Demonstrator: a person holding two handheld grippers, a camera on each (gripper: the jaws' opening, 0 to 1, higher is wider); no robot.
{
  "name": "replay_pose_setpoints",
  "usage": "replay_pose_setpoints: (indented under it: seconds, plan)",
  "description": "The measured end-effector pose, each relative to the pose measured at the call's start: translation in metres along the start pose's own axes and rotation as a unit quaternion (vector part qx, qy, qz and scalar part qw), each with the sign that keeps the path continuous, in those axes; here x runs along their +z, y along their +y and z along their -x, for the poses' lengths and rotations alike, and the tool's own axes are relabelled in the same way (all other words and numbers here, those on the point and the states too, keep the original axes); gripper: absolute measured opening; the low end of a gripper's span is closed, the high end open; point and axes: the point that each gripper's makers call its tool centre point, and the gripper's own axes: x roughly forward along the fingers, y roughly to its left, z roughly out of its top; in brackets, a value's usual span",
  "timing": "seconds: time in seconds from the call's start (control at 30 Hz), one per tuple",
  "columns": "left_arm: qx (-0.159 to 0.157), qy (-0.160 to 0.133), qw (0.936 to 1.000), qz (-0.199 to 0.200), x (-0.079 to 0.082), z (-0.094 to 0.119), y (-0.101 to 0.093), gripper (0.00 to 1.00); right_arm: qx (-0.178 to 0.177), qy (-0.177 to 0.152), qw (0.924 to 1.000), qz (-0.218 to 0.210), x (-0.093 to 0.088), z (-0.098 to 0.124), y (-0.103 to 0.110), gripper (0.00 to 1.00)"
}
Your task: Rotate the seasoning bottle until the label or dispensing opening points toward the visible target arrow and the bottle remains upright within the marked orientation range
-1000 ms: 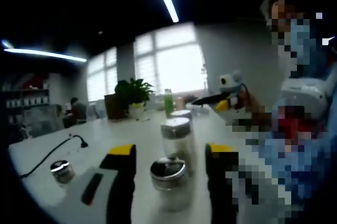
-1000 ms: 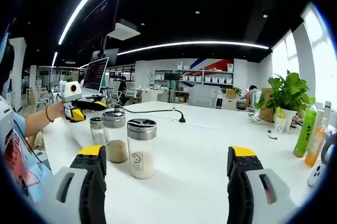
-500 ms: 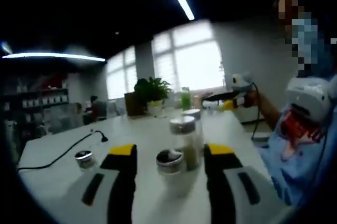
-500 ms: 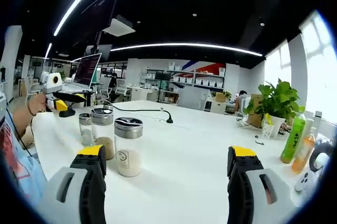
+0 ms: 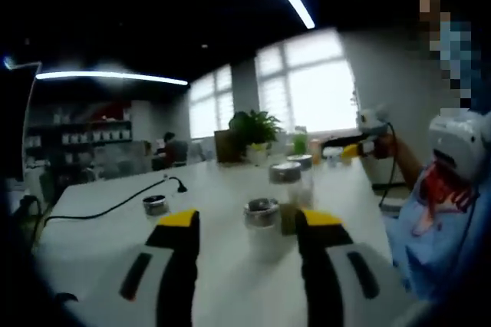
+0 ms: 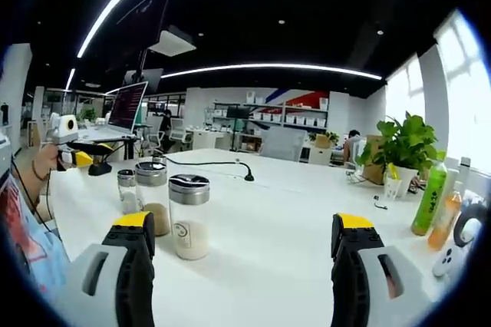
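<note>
Three seasoning bottles with steel lids stand upright in a row on the white table [image 6: 276, 212]. The nearest bottle [image 6: 189, 216] holds white powder, the middle bottle [image 6: 153, 198] brown powder, and the small bottle [image 6: 126, 191] stands behind. My right gripper [image 6: 243, 223] is open, with the bottles left of centre beyond its left jaw. My left gripper [image 5: 248, 221] is open too, and the closest bottle [image 5: 262, 216] stands just ahead between its jaws, untouched. The left gripper [image 6: 73, 143] also appears at far left, held in a hand.
A small jar [image 5: 154, 204] and a black cable [image 5: 115, 206] lie left of the bottles. A potted plant [image 6: 403, 150], a green bottle [image 6: 428, 198] and an orange bottle [image 6: 447, 216] stand at the right. A person [image 5: 437, 189] is close to the table's edge.
The left gripper view has drawn back and turned, so the bottles look smaller and farther. The right gripper view shifted slightly. The bottles stand where they were; both grippers stay open.
</note>
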Motion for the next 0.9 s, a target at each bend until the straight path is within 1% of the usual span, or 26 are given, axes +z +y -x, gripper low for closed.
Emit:
replay_pose_setpoints:
  seconds: [0.07,0.23,0.33,0.43,0.5,0.57,0.7,0.77,0.83,0.9]
  plan:
    - [0.019,-0.002,0.9998,0.004,-0.001,0.004,0.001,0.54,0.000,0.000,1.0000,0.002,0.000,0.000,0.000,0.99]
    - [0.069,-0.004,0.9974,-0.019,0.003,0.015,0.012,0.55,-0.001,-0.001,1.0000,0.000,0.002,0.001,0.001,0.99]
    - [0.091,-0.011,0.9955,-0.023,0.009,0.015,0.020,0.55,-0.006,-0.003,1.0000,0.004,0.004,0.002,0.001,0.99]
    - [0.111,-0.007,0.9934,-0.028,0.010,0.014,0.026,0.55,-0.001,-0.008,1.0000,0.006,0.008,0.003,0.006,0.99]
    - [0.124,-0.013,0.9919,-0.021,0.012,0.013,0.030,0.55,-0.001,-0.012,0.9999,0.008,0.011,0.004,0.007,0.98]
    - [0.115,-0.002,0.9933,-0.015,0.009,0.010,0.028,0.55,-0.004,-0.011,0.9998,0.013,0.011,0.004,0.006,0.98]
    - [0.120,-0.008,0.9927,-0.011,0.015,0.007,0.031,0.56,-0.004,-0.006,1.0000,0.000,0.007,0.003,0.005,0.97]
    - [0.130,-0.013,0.9914,-0.010,0.019,0.006,0.036,0.56,-0.004,-0.003,1.0000,0.000,0.006,0.003,0.006,0.97]
    - [0.133,-0.013,0.9909,-0.013,0.021,0.004,0.040,0.56,-0.004,-0.005,1.0000,0.002,0.007,0.004,0.007,0.97]
    - [0.140,-0.015,0.9900,-0.010,0.023,0.002,0.048,0.56,-0.001,-0.007,1.0000,0.000,0.008,0.004,0.009,0.97]
